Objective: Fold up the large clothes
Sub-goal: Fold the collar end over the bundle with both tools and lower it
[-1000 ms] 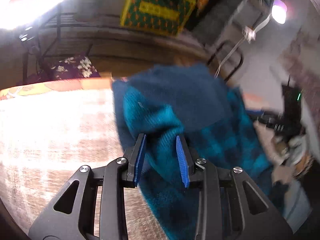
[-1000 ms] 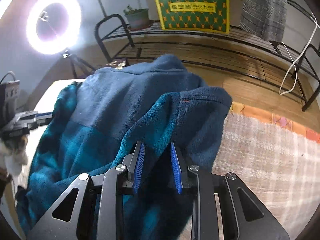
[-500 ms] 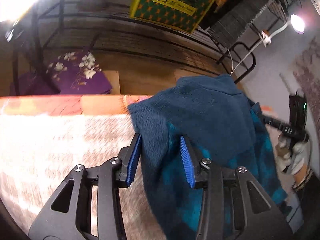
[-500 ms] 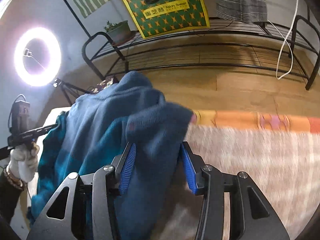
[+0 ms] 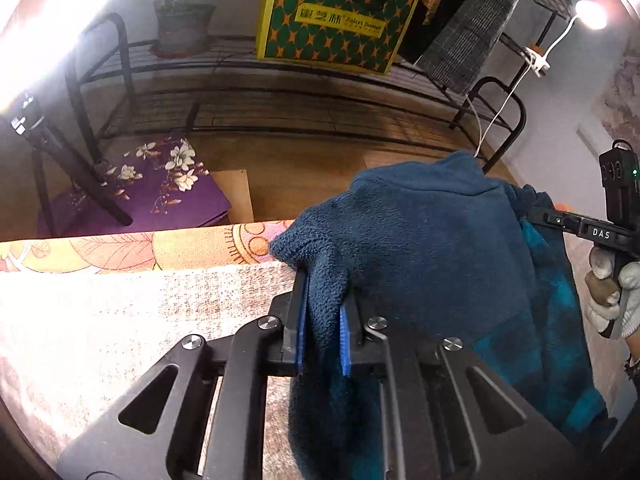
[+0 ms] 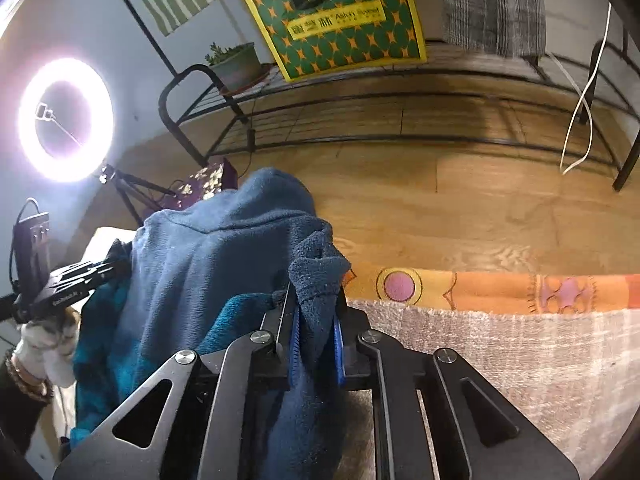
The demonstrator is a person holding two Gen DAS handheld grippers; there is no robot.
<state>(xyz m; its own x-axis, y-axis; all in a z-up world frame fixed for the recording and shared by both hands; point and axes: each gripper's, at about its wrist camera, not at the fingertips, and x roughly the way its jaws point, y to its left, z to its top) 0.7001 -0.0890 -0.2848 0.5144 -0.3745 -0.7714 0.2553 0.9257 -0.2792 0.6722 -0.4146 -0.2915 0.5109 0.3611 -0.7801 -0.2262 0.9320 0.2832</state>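
A large dark blue fleece garment (image 5: pixel 432 248) with teal check lower panels hangs lifted above the table. My left gripper (image 5: pixel 322 300) is shut on one bunched corner of the fleece. My right gripper (image 6: pixel 316 320) is shut on another bunched corner of the same fleece (image 6: pixel 208 264), which drapes to its left. Each view shows the other gripper held in a gloved hand at the frame's edge, the right one (image 5: pixel 596 236) in the left wrist view and the left one (image 6: pixel 68 284) in the right wrist view.
A grey-pink woven cloth (image 5: pixel 120 320) with an orange patterned border (image 6: pixel 500 292) covers the table. Beyond the edge are a wooden floor, a black metal rack (image 5: pixel 280 92) holding a green-yellow bag (image 5: pixel 336 20) and a plant, a purple floral box (image 5: pixel 156 188), a ring light (image 6: pixel 66 120).
Both grippers have closed from open onto corners of the fleece. The garment is now bunched between the jaws and held higher, nearer the table's far edge.
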